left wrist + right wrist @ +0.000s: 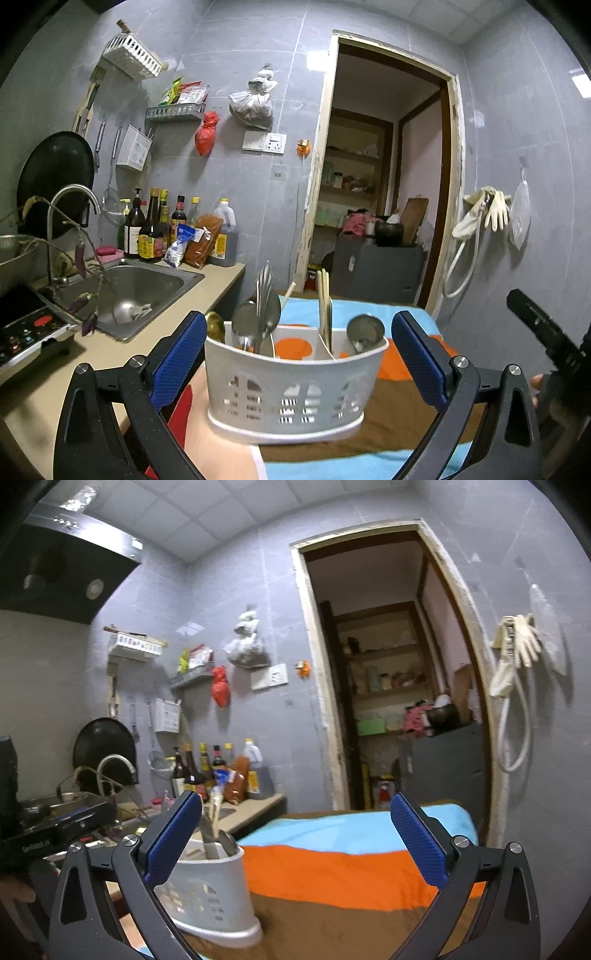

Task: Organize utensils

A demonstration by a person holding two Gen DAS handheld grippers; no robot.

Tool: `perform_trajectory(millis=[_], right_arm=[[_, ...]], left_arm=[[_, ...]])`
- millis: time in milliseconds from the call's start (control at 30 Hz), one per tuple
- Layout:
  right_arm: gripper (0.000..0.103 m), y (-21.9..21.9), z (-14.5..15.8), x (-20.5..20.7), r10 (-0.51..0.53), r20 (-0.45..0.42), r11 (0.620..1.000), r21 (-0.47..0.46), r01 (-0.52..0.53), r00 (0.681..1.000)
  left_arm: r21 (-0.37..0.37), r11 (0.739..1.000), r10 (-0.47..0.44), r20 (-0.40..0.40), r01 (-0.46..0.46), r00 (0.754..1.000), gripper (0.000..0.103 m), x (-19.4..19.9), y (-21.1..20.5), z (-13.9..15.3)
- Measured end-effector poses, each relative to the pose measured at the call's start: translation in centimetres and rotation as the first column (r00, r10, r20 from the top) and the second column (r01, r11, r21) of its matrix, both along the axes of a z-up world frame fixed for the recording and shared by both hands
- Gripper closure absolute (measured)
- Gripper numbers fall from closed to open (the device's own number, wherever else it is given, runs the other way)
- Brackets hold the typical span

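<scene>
Both my left gripper (297, 354) and right gripper (295, 840) spread empty; the light, stiff plastic caddy (295, 387) tips easily, so I would grasp its rim, not the loose spoons (255, 317).

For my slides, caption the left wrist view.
Open left gripper frames a white caddy of utensils on a striped cloth.

caddy (295, 391): 1 | spoons (364, 330): 3 (roughly) | chopsticks (324, 295): 1 bundle

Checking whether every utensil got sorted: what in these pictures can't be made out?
- Left wrist view: the white caddy's wall hides the handles of the spoons and chopsticks.
- Right wrist view: the right gripper's left finger covers most of the caddy; its utensils are blurred.
</scene>
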State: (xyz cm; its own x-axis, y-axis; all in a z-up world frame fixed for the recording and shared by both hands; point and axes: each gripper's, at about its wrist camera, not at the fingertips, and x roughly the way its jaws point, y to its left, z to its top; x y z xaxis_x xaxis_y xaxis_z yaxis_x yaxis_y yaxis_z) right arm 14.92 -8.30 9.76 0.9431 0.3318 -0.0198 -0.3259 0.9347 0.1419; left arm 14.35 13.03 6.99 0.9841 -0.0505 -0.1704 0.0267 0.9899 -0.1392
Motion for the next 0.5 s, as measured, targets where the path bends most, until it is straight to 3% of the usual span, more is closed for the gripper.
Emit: perform_trajectory(millis=[333,500], right_arm=[[0.000,-1.3,-1.2,-3.4,-0.078,-0.059,0.994,-0.083,0.072,0.995],[0.000,-1.6,-1.8,-5.5,-0.128,-0.051,0.987,-0.109,0.121,0.991]], left_arm=[[0.049,0.999,0.009,-0.027,-0.008,1.000,0.005,-2.7,-1.7,-1.0],[0.043,0.997,0.059,-0.018,-0.059,0.998,0.005,-4.4,-2.0,-1.7]])
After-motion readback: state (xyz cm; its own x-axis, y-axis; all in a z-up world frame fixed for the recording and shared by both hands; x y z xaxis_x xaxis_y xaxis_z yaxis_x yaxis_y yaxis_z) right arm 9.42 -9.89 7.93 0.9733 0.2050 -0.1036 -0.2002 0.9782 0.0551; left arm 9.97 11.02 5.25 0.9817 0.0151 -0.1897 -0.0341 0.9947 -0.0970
